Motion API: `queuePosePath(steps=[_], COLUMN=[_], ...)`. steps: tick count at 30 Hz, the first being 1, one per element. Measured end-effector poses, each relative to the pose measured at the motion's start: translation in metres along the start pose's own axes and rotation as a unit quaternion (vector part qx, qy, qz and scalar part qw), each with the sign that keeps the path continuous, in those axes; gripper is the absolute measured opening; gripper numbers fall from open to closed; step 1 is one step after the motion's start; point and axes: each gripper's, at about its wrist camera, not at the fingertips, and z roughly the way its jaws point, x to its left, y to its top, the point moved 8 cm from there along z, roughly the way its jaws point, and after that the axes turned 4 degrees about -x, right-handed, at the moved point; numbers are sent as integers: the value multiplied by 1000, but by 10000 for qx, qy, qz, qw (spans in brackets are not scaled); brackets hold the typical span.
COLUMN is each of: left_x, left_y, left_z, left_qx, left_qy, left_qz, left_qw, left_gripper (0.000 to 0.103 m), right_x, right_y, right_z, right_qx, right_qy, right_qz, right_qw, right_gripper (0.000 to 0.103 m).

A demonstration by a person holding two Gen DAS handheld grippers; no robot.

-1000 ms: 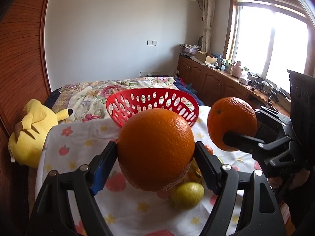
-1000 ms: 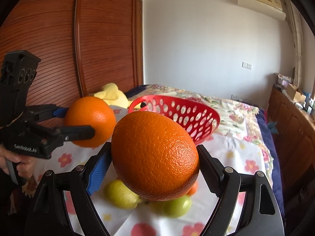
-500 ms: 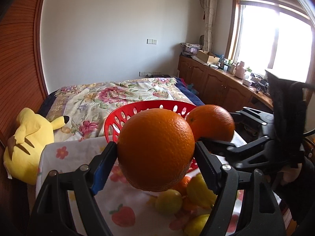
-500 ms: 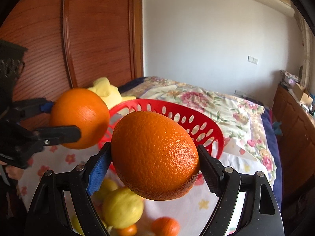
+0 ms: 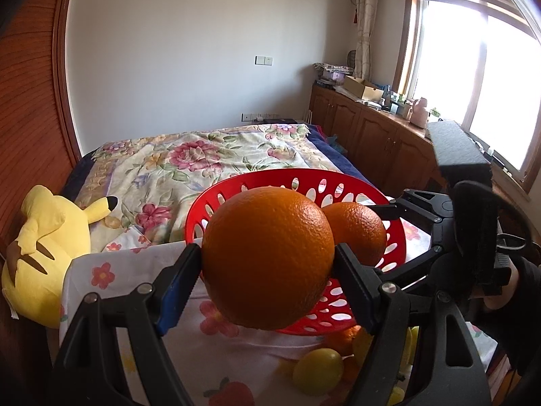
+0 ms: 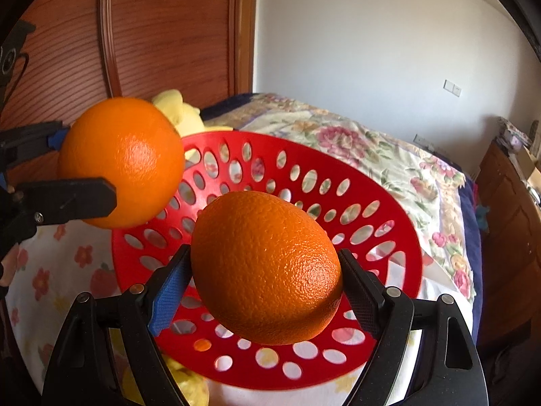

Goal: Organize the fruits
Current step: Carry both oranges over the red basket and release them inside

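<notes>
A red basket (image 6: 389,237) sits on the flowered cloth (image 5: 108,270), and above it the left gripper (image 5: 268,264) clamps one orange (image 5: 268,260) while the right gripper (image 6: 267,277) clamps another orange (image 6: 267,267) over its bowl.

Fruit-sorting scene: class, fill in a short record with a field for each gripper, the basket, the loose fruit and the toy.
left gripper: shut on round orange
right gripper: shut on oval orange
red basket: perforated, no fruit inside, both oranges above it
loose fruit: lemons on the flowered cloth
yellow plush toy: on the bed, left of basket
</notes>
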Motion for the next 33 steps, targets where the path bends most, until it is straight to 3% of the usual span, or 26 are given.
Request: queuePosePath(steps=[16, 25, 33], left_x=[6, 3, -8], left_y=[-1, -2, -9], left_z=[18, 22, 36], left_qx=[148, 200, 352], left_qy=[-49, -15, 29], left_qz=[-29, 74, 205], left_qw=[9999, 9998, 9992], left_gripper=[78, 78, 78], right_x=[7, 0, -30], right_y=[-17, 11, -10], right_z=[39, 14, -19], right_qx=[799, 296, -12], right_qy=[123, 139, -29], right_qz=[-294, -83, 575], right_qw=[9963, 9994, 9983], right_gripper=[87, 85, 86])
